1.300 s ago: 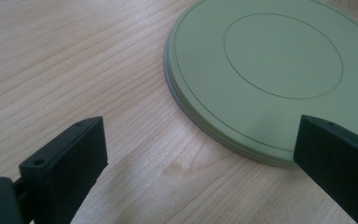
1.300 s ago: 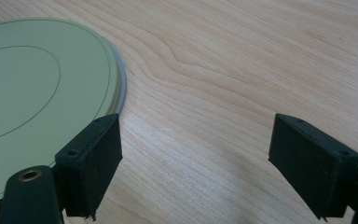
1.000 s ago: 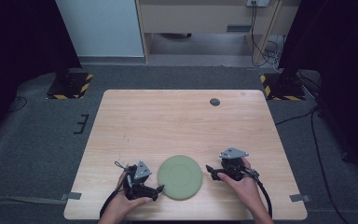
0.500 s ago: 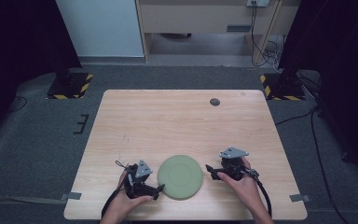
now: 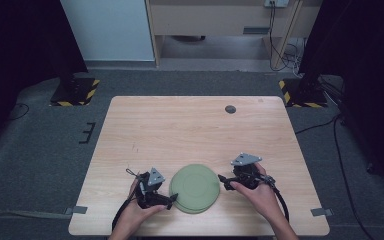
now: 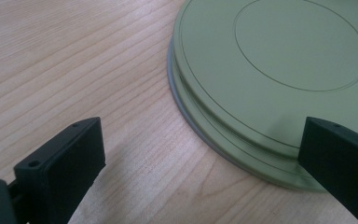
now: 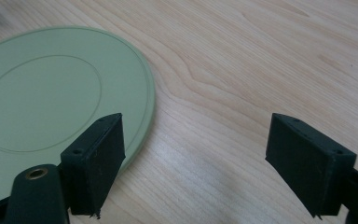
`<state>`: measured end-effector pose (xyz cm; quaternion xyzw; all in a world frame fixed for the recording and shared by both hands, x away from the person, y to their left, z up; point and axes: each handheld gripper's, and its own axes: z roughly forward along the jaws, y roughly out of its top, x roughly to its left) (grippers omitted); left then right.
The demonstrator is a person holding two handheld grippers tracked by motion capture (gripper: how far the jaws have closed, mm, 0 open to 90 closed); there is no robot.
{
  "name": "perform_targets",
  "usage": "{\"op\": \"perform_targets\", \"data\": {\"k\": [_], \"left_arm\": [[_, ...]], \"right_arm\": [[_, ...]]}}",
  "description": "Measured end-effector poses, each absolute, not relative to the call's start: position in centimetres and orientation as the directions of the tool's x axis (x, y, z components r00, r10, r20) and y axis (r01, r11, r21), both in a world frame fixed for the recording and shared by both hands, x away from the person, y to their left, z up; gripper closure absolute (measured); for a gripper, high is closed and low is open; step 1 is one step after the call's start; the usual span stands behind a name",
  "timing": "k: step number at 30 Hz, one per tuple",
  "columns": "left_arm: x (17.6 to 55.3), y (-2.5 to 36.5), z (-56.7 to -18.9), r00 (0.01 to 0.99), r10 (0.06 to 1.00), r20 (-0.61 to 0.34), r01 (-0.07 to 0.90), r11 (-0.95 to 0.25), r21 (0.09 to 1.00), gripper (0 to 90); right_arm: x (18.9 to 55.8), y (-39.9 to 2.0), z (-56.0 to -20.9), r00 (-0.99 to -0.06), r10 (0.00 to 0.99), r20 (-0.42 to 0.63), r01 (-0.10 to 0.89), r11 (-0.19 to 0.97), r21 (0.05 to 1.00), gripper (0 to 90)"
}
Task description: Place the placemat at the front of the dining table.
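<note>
Green plates [image 5: 195,187] between low, open hand-held grippers [image 5: 171,202]

A pale wooden table [image 5: 200,130] with fine, straight grain and a smooth, low-sheen finish carries a stack of round sage-green plastic plates [image 5: 195,187], seen upside down, matt and smooth, each base ring a thin moulded line. In the left gripper view a grey rim shows beneath the green edges [image 6: 200,126]. The black left gripper [image 5: 172,200] and black right gripper [image 5: 221,180] have matt, faintly grainy plastic pads [image 7: 98,158]; a brass-coloured metal insert [image 7: 36,174] glints. Grey, dull metal plates top both grippers. The floor's grey carpet [image 5: 40,150] looks rough.
</note>
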<state>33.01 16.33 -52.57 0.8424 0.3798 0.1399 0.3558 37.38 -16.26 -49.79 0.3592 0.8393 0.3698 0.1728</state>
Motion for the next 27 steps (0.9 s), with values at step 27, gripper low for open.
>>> {"op": "perform_targets", "data": {"k": [27], "left_arm": [[34.2, 15.4, -52.3, 0.655, 0.756, 0.015, 0.529, -0.472, 0.705, 0.0]], "right_arm": [[41.0, -12.2, -50.6, -0.736, 0.677, 0.026, 0.523, 0.544, 0.656, 36.7]]}}
